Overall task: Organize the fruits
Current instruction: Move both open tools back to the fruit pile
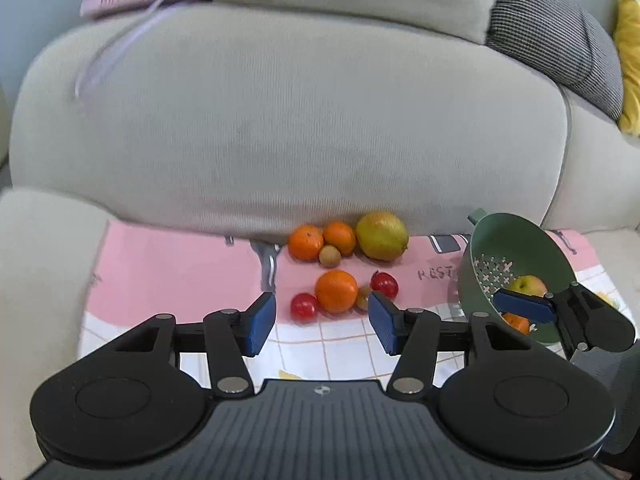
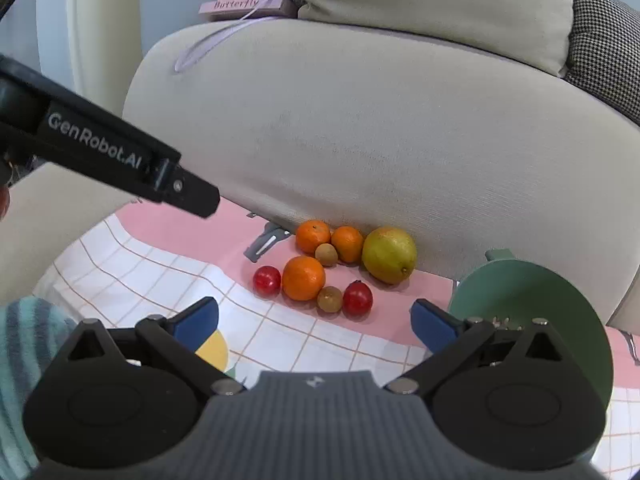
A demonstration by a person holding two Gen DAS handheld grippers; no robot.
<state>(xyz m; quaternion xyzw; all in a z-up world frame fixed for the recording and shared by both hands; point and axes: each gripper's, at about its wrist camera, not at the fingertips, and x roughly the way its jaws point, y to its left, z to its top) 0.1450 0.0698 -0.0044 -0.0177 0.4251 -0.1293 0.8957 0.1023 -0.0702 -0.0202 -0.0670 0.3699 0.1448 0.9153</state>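
Loose fruit lies on a pink and white cloth [image 1: 180, 264] against the sofa: a near orange [image 1: 336, 291], two far oranges [image 1: 306, 242], a big yellow-green fruit [image 1: 381, 236], two red fruits [image 1: 304, 306], two small brown fruits [image 1: 330, 256]. A green colander [image 1: 516, 256] at right holds an apple [image 1: 530, 285] and an orange [image 1: 517, 323]. My left gripper [image 1: 322, 322] is open, just short of the near orange. My right gripper [image 2: 314, 326] is open, with one finger [image 1: 524, 305] over the colander [image 2: 532, 304]. The fruit pile [image 2: 304, 278] shows ahead of it.
A beige sofa backrest [image 1: 280, 120] rises right behind the fruit. A pink "Butterfly" box [image 2: 244, 6] sits on top. A checked cushion [image 1: 560, 40] and a yellow one [image 1: 630, 60] lie at right. The left gripper's body [image 2: 100, 148] crosses the right wrist view's left.
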